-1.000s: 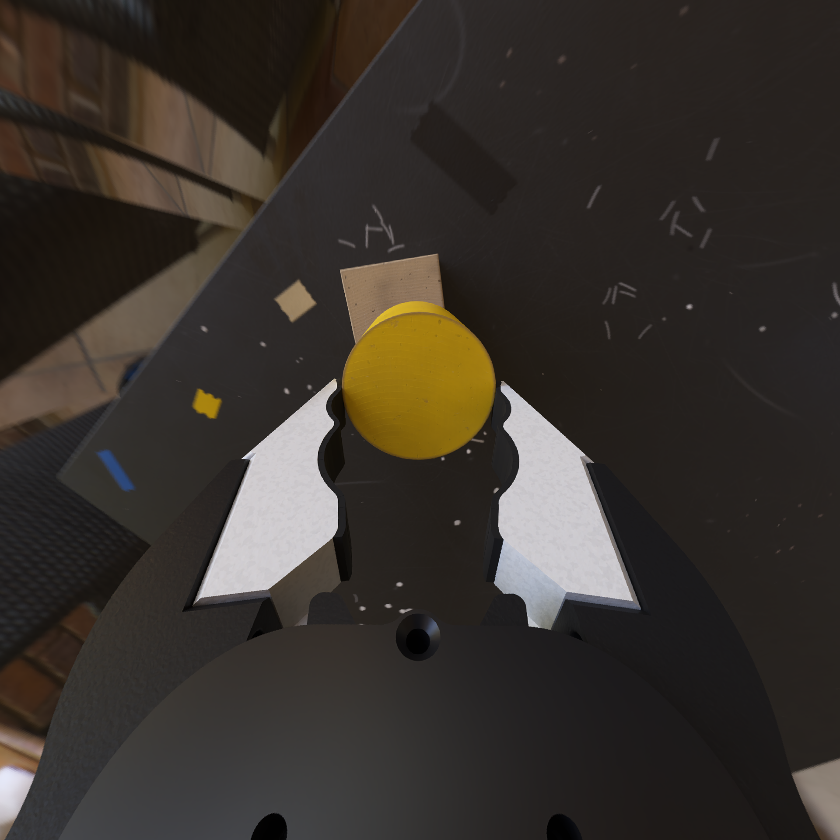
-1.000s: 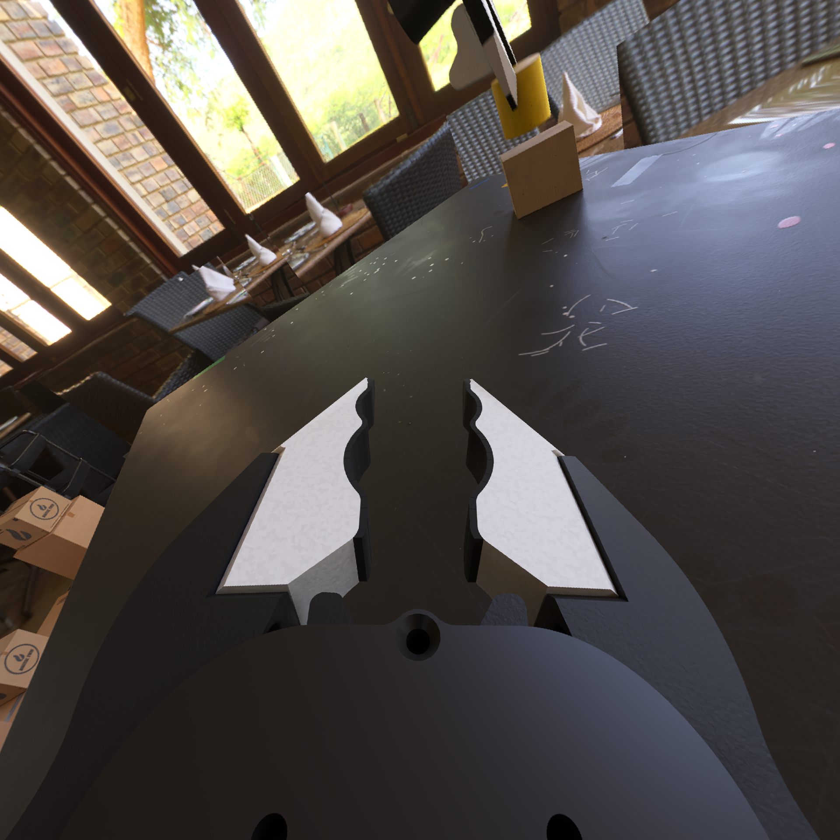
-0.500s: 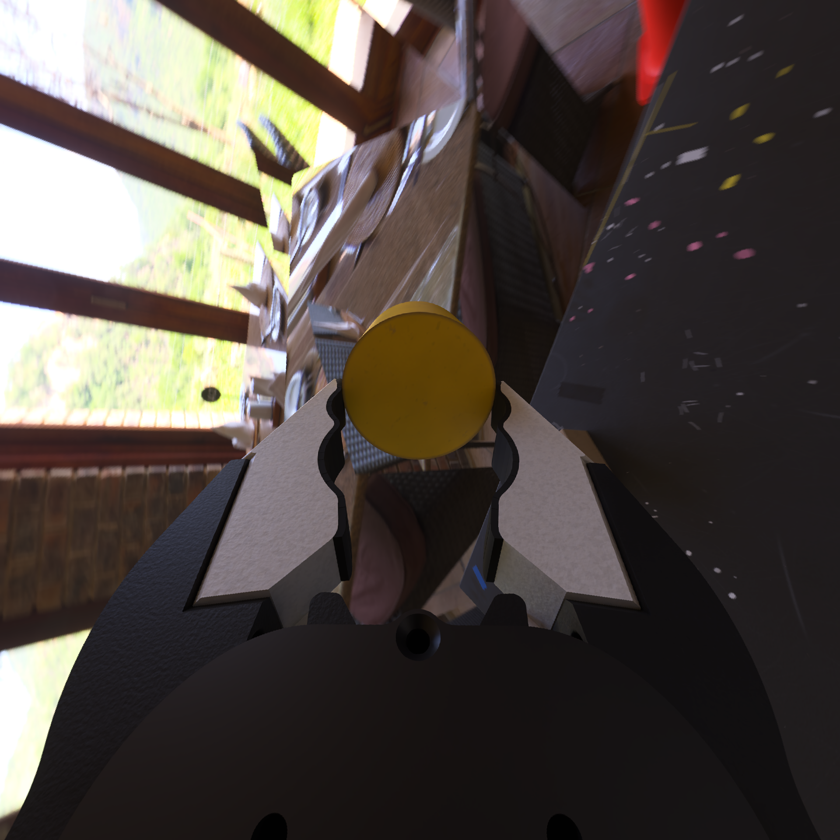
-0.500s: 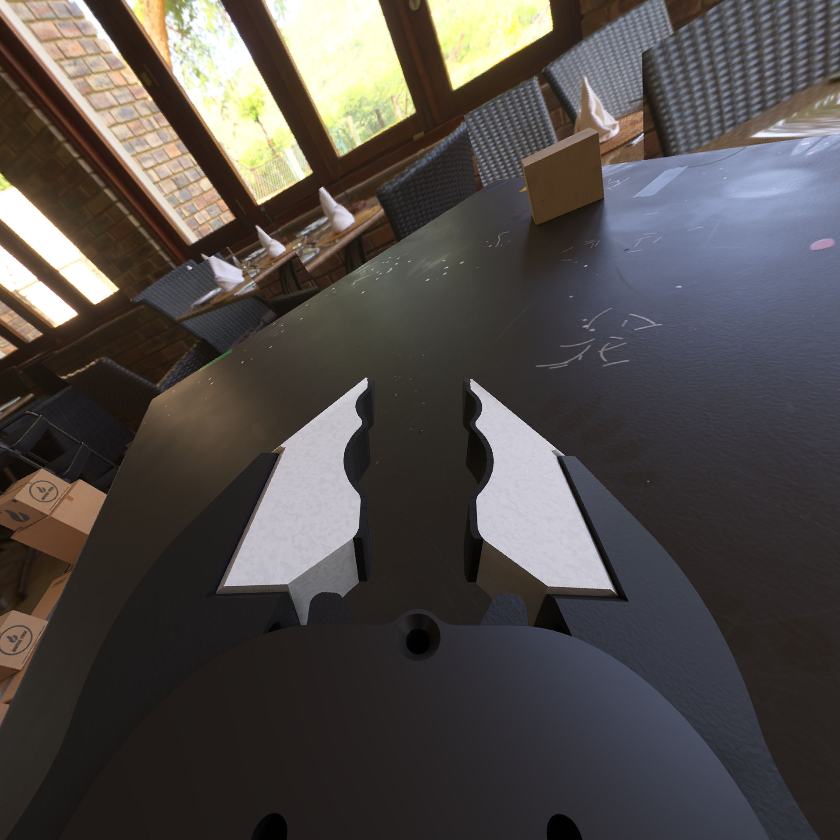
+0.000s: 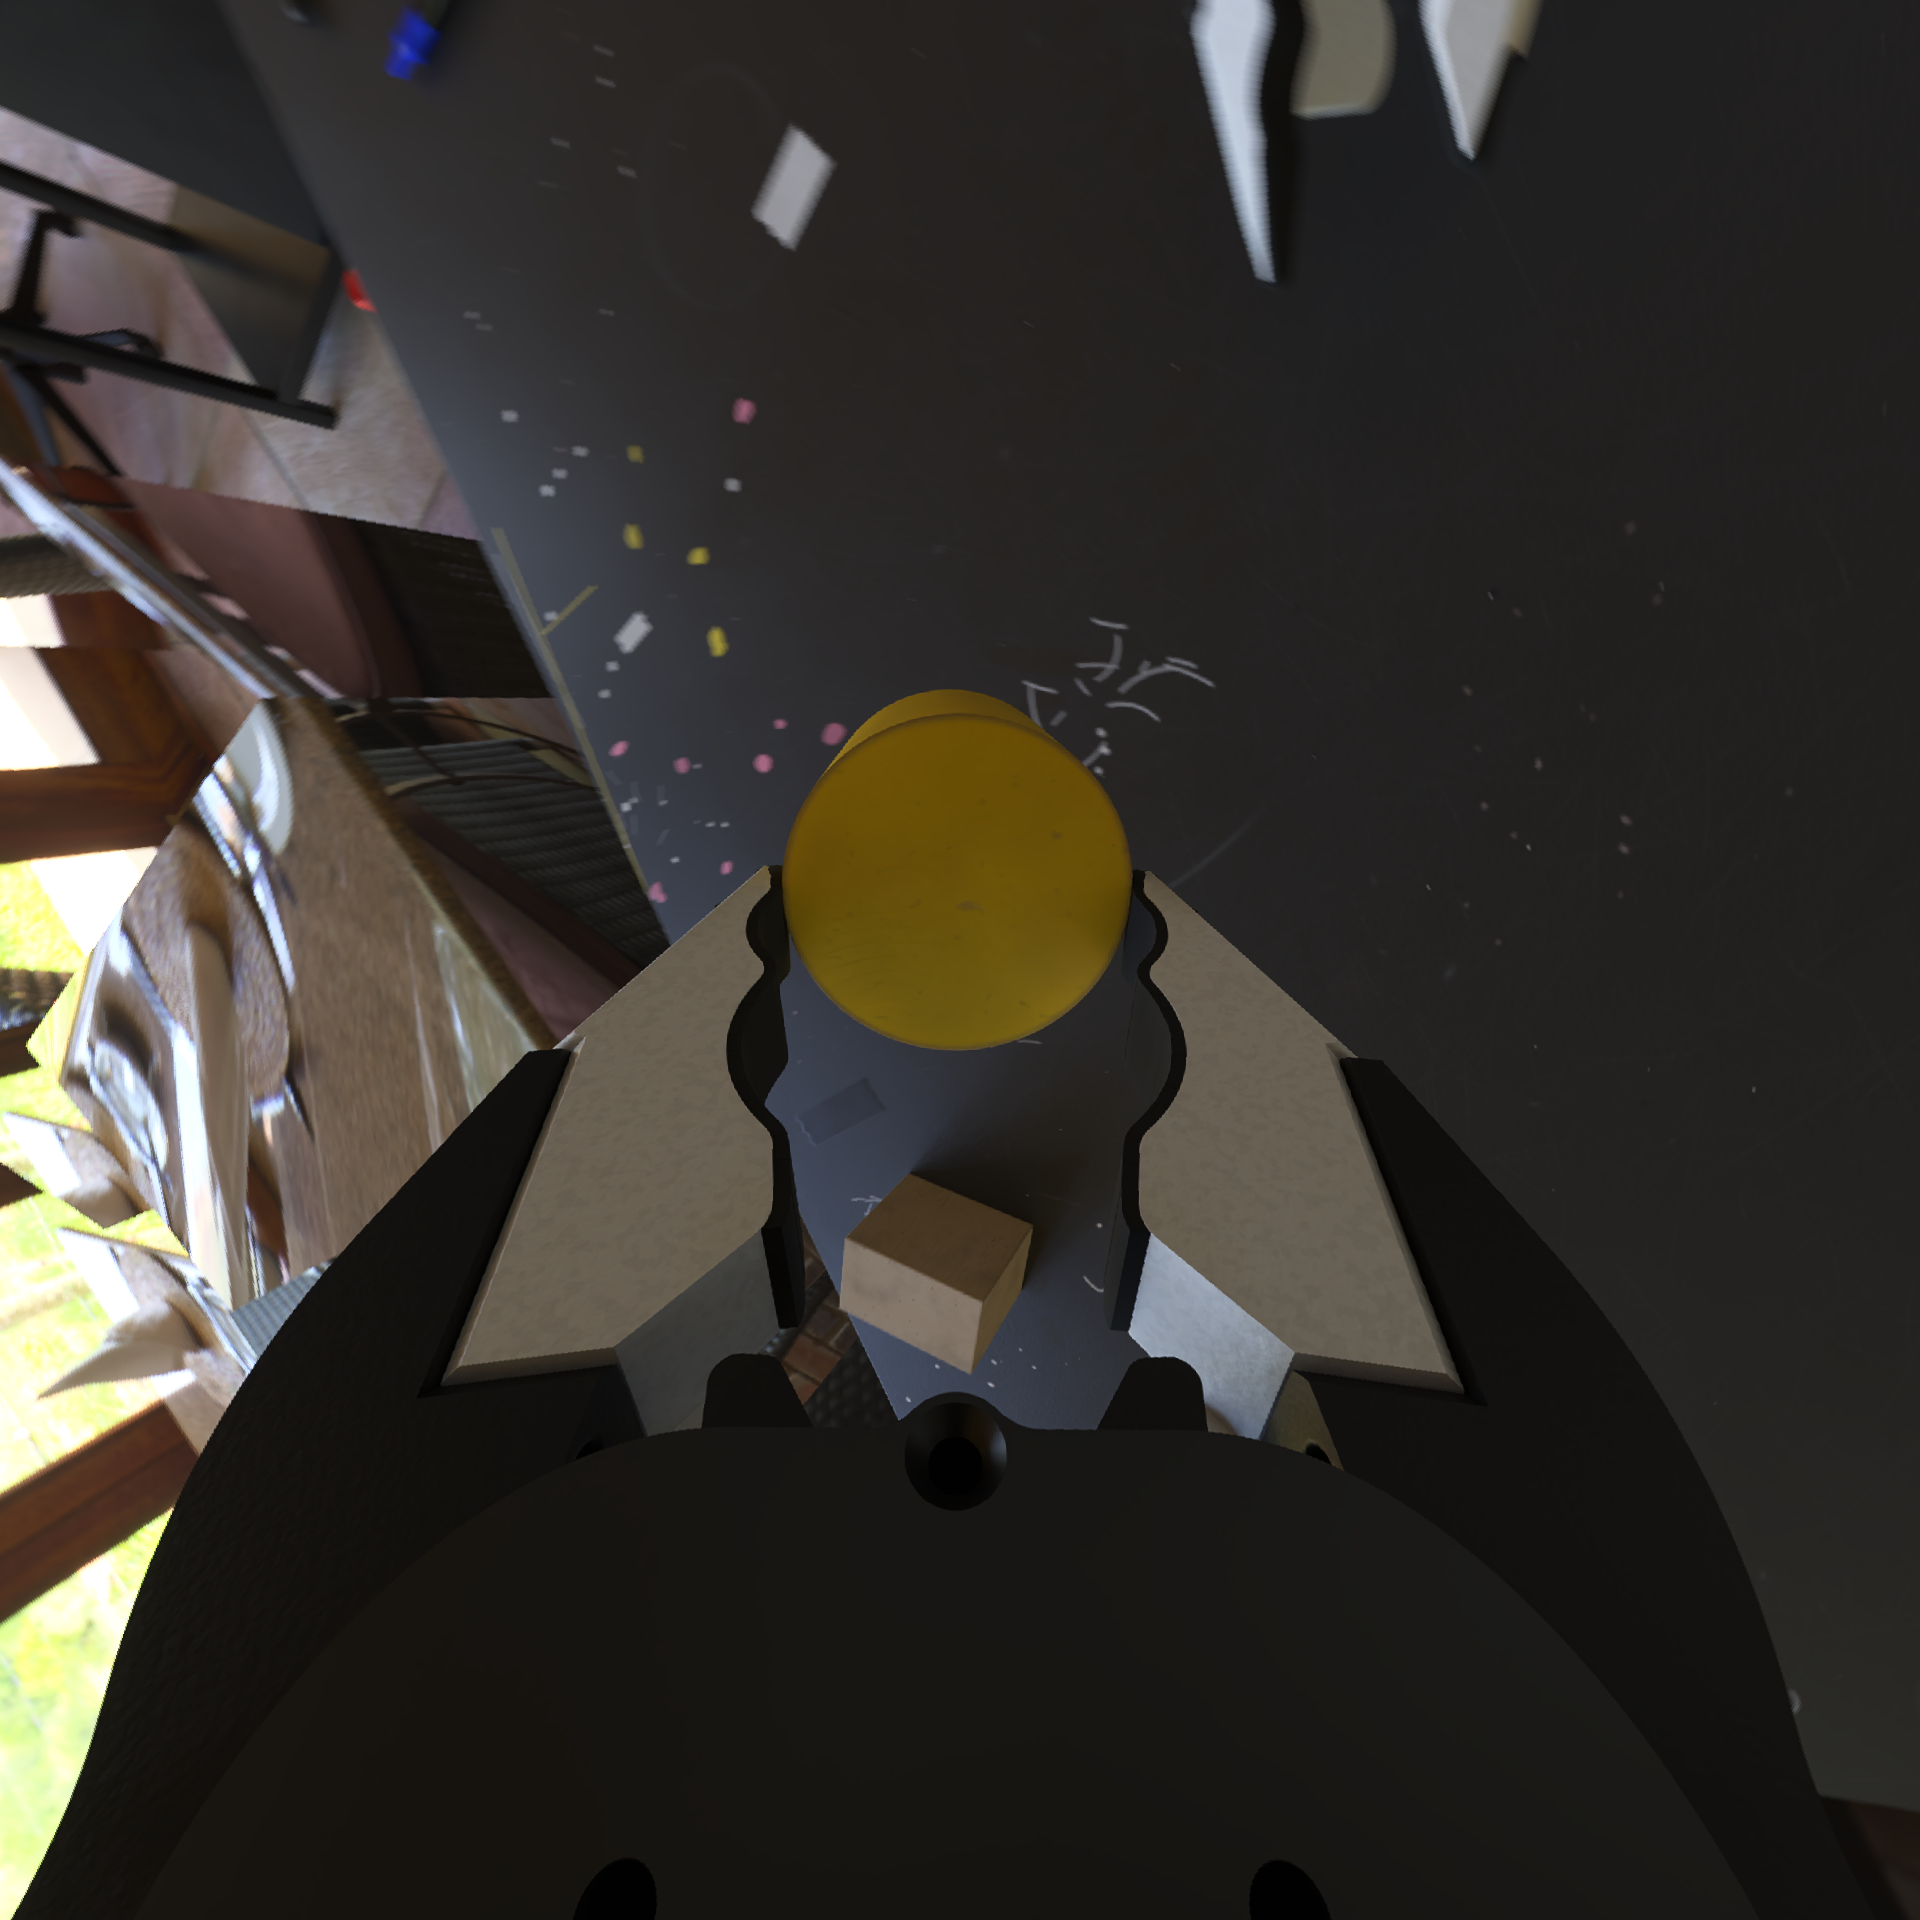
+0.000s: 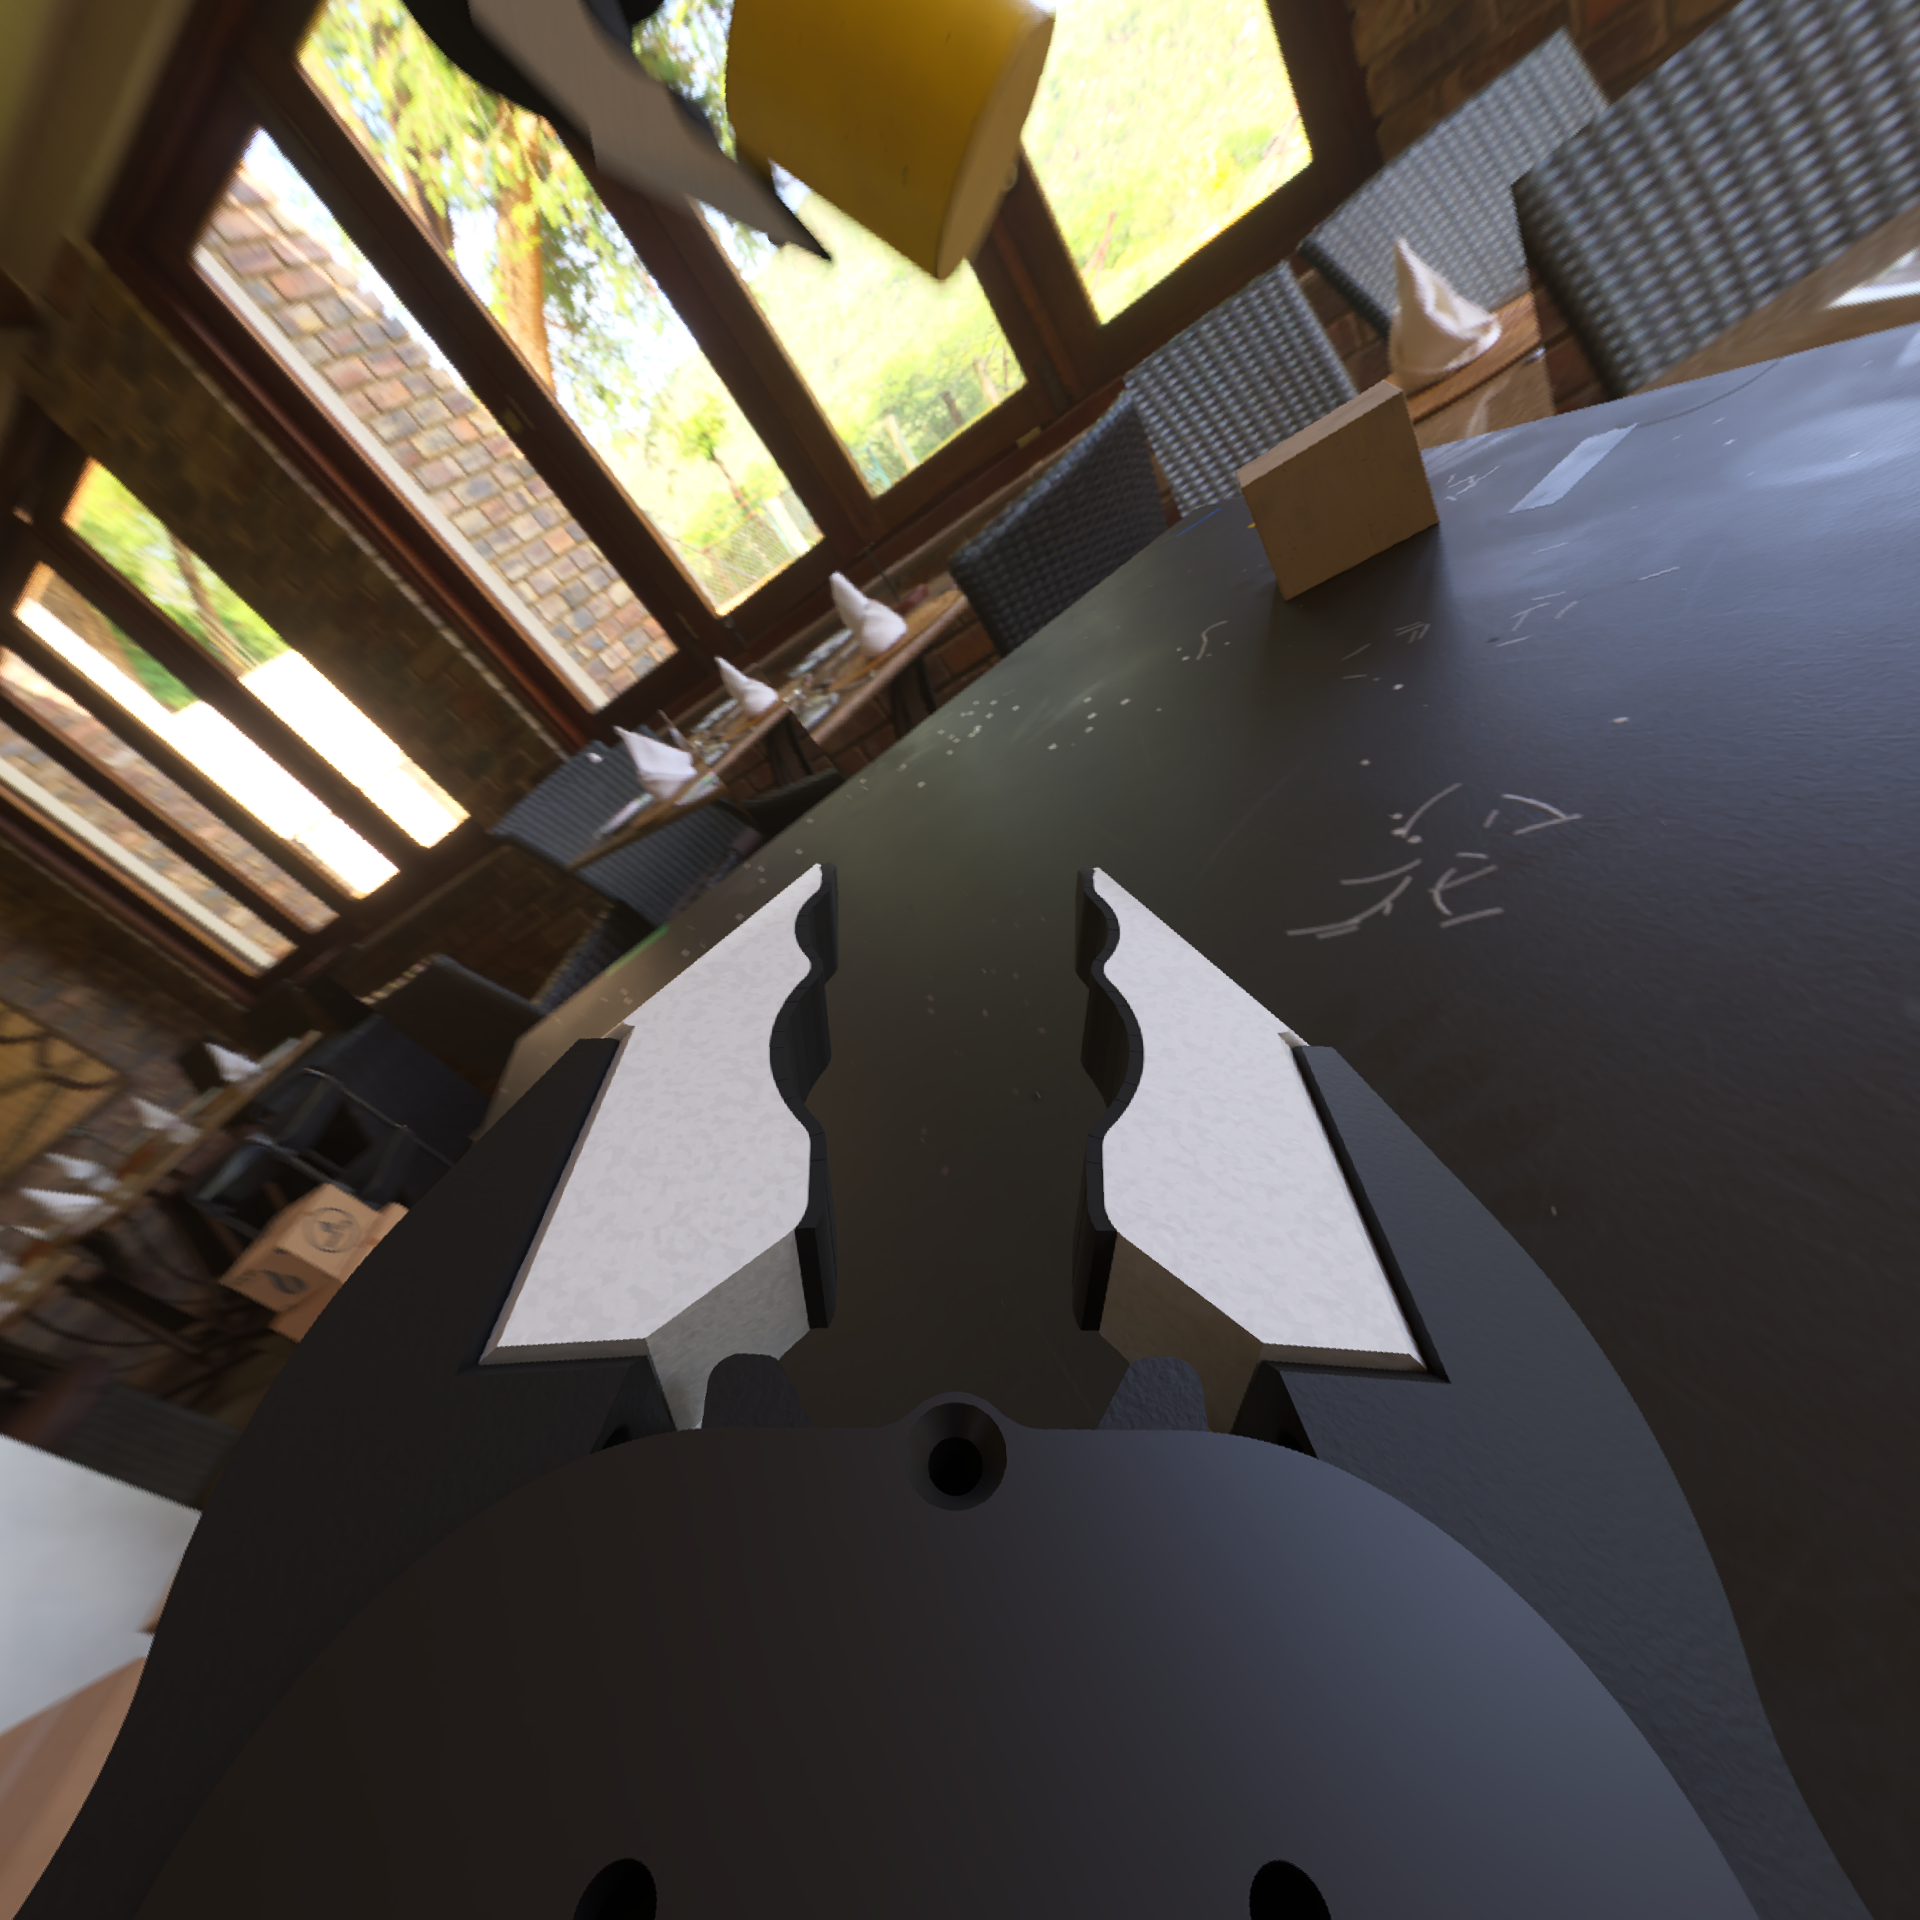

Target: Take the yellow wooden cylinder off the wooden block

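Observation:
My left gripper (image 5: 956, 883) is shut on the yellow wooden cylinder (image 5: 956, 883) and holds it in the air, well above the dark table (image 5: 1455, 623). The wooden block (image 5: 935, 1288) stands alone on the table and shows between the left fingers, far below. In the right wrist view the cylinder (image 6: 883, 114) hangs at the top, held by the left gripper's fingers (image 6: 623, 125), and the block (image 6: 1340, 499) stands at the far right of the table. My right gripper (image 6: 956, 925) is open and empty, low over the table.
Small coloured and white specks and scratch marks lie on the table (image 6: 1558, 935). The right gripper's fingers (image 5: 1247, 145) show at the top of the left wrist view. Wicker chairs (image 6: 1060, 530) and set tables stand beyond the table's far edge, under large windows.
My left gripper has lifted the cylinder off the block, swung round and now looks down at the table from high up. The right gripper has barely moved.

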You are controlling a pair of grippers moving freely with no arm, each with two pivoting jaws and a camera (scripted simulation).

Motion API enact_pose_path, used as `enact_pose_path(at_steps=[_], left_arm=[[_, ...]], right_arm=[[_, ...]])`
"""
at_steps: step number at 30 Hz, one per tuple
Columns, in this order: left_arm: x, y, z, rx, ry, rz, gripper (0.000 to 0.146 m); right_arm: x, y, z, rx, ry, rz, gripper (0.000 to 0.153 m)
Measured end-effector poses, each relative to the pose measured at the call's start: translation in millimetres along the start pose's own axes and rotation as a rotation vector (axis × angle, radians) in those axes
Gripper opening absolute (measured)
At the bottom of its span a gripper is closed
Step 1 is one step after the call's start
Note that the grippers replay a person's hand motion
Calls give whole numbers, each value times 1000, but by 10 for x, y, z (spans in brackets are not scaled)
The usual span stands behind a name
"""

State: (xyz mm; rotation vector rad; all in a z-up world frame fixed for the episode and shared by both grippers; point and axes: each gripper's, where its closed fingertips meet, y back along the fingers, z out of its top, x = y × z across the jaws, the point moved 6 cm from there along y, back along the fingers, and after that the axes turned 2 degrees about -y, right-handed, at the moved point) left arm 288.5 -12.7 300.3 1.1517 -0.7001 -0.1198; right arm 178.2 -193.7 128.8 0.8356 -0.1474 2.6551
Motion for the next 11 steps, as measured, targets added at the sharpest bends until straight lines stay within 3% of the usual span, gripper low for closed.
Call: enact_pose_path(at_steps=[5, 11], left_arm=[[-326, -458, -10, 103, -147, -61, 65], [-572, -664, -100, 244, -399, -58, 65]], right_arm=[[-97, -289, 442, -14, -115, 56, 56], [-247, -764, 716, 108, -45, 70, 56]])
